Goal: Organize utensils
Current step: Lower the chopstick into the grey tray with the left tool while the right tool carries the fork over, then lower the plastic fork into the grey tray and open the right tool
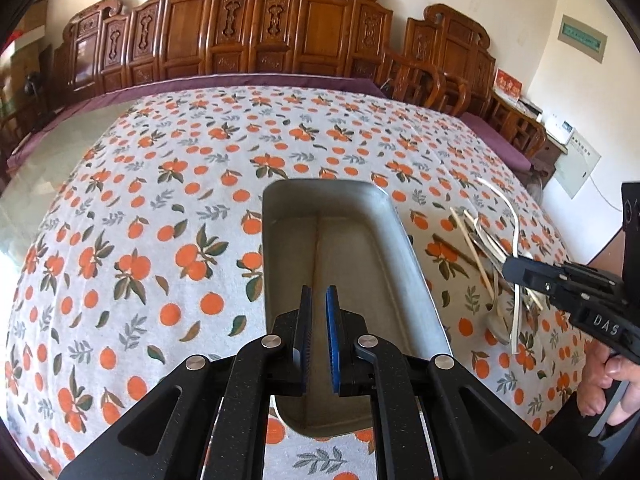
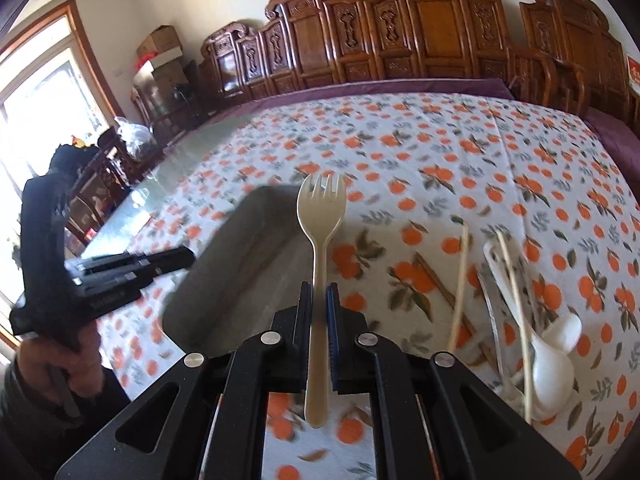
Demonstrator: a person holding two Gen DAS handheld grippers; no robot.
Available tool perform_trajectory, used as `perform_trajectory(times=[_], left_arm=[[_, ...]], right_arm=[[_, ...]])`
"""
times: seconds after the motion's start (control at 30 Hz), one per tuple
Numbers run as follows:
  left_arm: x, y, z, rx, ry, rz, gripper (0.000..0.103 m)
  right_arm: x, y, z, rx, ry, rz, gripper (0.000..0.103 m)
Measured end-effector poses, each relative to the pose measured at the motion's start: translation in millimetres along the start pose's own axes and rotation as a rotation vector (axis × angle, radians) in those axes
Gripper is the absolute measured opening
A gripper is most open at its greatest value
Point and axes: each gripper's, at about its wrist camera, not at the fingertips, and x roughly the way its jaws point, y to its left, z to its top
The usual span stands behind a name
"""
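Closest to my right lens, the right gripper [image 2: 319, 300] has its blue pads clamped on the handle of a cream plastic fork [image 2: 321, 216], tines pointing to twelve o'clock and its head hanging over the far right corner of the metal tray [image 2: 224, 280]. At three to four o'clock of that fork the other utensils lie heaped on the orange-print tablecloth [image 2: 440, 152]: two pale chopsticks [image 2: 460, 280], a white spoon [image 2: 560, 344] and a metal blade [image 2: 490, 304] beneath them, all crossing one another. At nine o'clock the left gripper [image 2: 188, 256] reaches in beside the tray. From my left lens, that left gripper [image 1: 319, 300] hangs over the tray [image 1: 280, 248], jaws nearly together with nothing between them. Carved wooden chairs [image 1: 280, 32] line the table's far edge at twelve o'clock.
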Motion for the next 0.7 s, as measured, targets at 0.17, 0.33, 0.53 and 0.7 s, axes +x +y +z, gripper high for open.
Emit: perform_trajectory(times=[0.17, 0.33, 0.53, 0.7], left_arm=[[-8.6, 8.0, 2.3, 0.001, -0.024, 0.020, 0.006], [-15.0, 19.2, 4.2, -0.016, -0.041, 0.027, 0.006], [-17.5, 26.8, 4.7, -0.017, -0.048, 0.051, 0.006], [-18.6, 29.5, 5.3, -0.030, -0.051, 0.051, 0.006]], right_arm=[[9.6, 28.2, 17.3, -0.022, -0.005, 0.028, 0.009], [31.2, 49.6, 28.9, -0.026, 0.004, 0.049, 0.009], [61.7, 60.3, 27.6, -0.039, 0.050, 0.031, 0.009], [82.0, 61.9, 16.6, -0.055, 0.094, 0.002, 0.009]])
